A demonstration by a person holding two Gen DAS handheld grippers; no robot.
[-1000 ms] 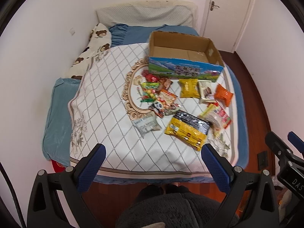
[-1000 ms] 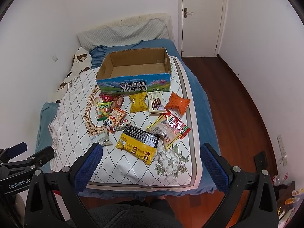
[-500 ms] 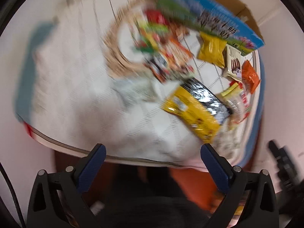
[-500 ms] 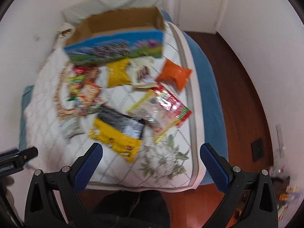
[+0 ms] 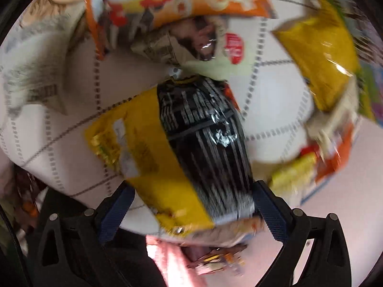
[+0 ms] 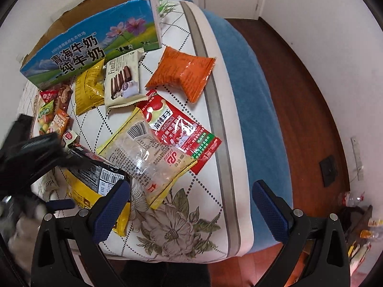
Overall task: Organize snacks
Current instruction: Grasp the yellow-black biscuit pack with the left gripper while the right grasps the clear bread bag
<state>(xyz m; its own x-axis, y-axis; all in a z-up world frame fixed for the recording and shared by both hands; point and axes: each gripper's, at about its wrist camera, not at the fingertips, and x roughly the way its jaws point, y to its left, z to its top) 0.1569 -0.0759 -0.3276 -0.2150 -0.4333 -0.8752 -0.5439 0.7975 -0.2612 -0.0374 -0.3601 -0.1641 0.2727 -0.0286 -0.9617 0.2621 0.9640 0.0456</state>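
Several snack packets lie on a quilted bed cover. My left gripper (image 5: 191,205) is open, its fingers on either side of the near end of a big yellow and black bag (image 5: 186,148); the view is blurred. That bag (image 6: 95,179) and the left gripper body (image 6: 28,157) show at the left of the right wrist view. My right gripper (image 6: 190,205) is open and empty above the cover's flower print, just short of a red and clear packet (image 6: 162,143). An open milk carton box (image 6: 91,45) stands behind the snacks.
An orange packet (image 6: 182,71), a wafer packet (image 6: 123,79) and a yellow packet (image 6: 89,88) lie in front of the box. Small packets (image 6: 52,117) cluster at the left. The bed's blue edge (image 6: 251,110) and wooden floor (image 6: 304,119) are to the right.
Both grippers have dropped from standing height down close to the bed. The left one has swung in over the yellow and black bag; the right one has neared the red and clear packet.
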